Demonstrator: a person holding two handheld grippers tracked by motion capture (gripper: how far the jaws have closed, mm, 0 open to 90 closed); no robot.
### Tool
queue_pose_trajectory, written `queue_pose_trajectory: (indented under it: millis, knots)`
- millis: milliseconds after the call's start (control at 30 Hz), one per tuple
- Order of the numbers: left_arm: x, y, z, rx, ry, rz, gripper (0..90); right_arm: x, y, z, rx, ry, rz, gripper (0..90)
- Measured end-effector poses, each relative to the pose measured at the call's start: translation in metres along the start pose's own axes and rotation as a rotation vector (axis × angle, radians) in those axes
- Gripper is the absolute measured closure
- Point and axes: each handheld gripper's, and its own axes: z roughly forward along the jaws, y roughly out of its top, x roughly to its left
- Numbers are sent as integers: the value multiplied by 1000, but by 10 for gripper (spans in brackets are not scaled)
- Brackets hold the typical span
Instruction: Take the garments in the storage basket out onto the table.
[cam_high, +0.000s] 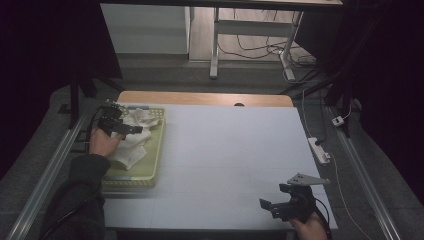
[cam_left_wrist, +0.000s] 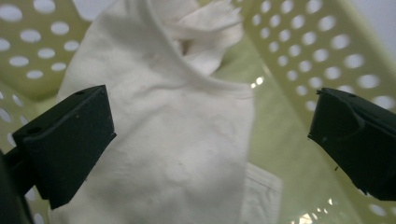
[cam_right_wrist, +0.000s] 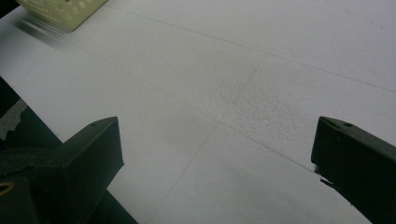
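White foam-topped table (cam_high: 230, 165) in a dim room, cables on the floor behind. Left gripper (cam_left_wrist: 210, 140) hung inside the pale green basket (cam_left_wrist: 299, 51), jaws wide, straddling a crumpled white cloth (cam_left_wrist: 177, 154) that lay between and just under them, no contact yet. Basket wall sat just past its right jaw. Right gripper (cam_right_wrist: 215, 163) hovered over bare table, jaws wide, empty, well apart from the basket. Likely step: grab the cloth. Best to drop onto the thick raised fold, close on bunched fabric, keep clear of the basket wall and avoid pinching the perforations.
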Motion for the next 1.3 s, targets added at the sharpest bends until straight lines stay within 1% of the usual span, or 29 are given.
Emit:
queue_pose_trajectory:
  millis: [67, 100, 167, 267, 300, 333, 367, 467, 533, 567, 600, 633, 667, 700, 733, 767, 800, 833, 867, 900, 933, 1000, 1200, 1267, 1300]
  knots:
    - [2, -1, 7, 27, 2, -15, 2, 0, 0, 0, 1, 1, -1, 17]
    - [1, -1, 11, 44, 4, -14, 2, 0, 0, 0, 1, 1, -1, 17]
    - [2, -3, 17, 79, 24, -9, 1, 0, 0, 0, 3, 1, -1, 17]
    - [3, -4, 24, 104, 20, -29, 1, 0, 0, 0, 4, 4, -5, 17]
    - [2, -5, 26, 116, 21, -43, 1, 0, 0, 0, 4, 4, -5, 17]
    - [2, -5, 28, 134, 12, -47, 3, 0, 0, 0, 5, 3, -6, 17]
    - [0, -5, 29, 155, 20, -46, 6, 0, 0, 0, 6, 3, -6, 17]
    - [-5, -6, 33, 198, 50, -19, 23, 0, 0, 1, 6, 3, -7, 17]
    - [-9, -7, 34, 226, 88, 5, 113, 1, 0, 1, 8, 2, -9, 17]
    - [-11, -8, 33, 233, 109, 13, 113, 1, 0, 1, 8, 2, -9, 17]
    - [-12, -9, 32, 240, 141, 20, 255, 1, 0, 1, 10, 2, -12, 17]
    - [-12, -9, 32, 240, 141, 20, 311, 1, 0, 1, 12, 2, -13, 17]
    - [-12, -9, 31, 243, 151, 16, 367, 1, 0, 1, 12, 2, -14, 17]
    - [-12, -10, 30, 243, 155, 14, 367, 1, 0, 1, 12, 2, -14, 17]
    - [-11, -11, 29, 243, 157, 8, 461, 1, 0, 1, 14, -2, -18, 17]
    - [-11, -11, 28, 242, 158, 3, 501, 2, 0, 1, 14, -2, -18, 17]
    - [-11, -12, 27, 240, 159, 0, 501, 2, 0, 1, 14, -2, -18, 17]
    - [-11, -13, 26, 240, 160, -6, 598, 2, 0, 1, 15, -2, -18, 17]
    - [-11, -14, 26, 239, 158, -10, 641, 2, 0, 1, 15, -3, -19, 17]
    - [-11, -14, 25, 236, 154, -13, 641, 2, 0, 1, 15, -3, -19, 17]
    - [-11, -15, 24, 238, 148, -25, 708, 2, 0, 2, 17, -2, -20, 18]
    - [-12, -15, 23, 243, 142, -48, 736, 2, 0, 2, 18, -1, -20, 18]
    - [-12, -15, 20, 230, 140, -69, 750, 2, 0, 2, 17, 0, -20, 18]
    - [-10, -15, 17, 209, 120, -88, 751, 2, 0, 1, 16, -1, -19, 18]
    - [-9, -17, 12, 180, 106, -106, 750, 2, 0, 1, 16, -1, -18, 18]
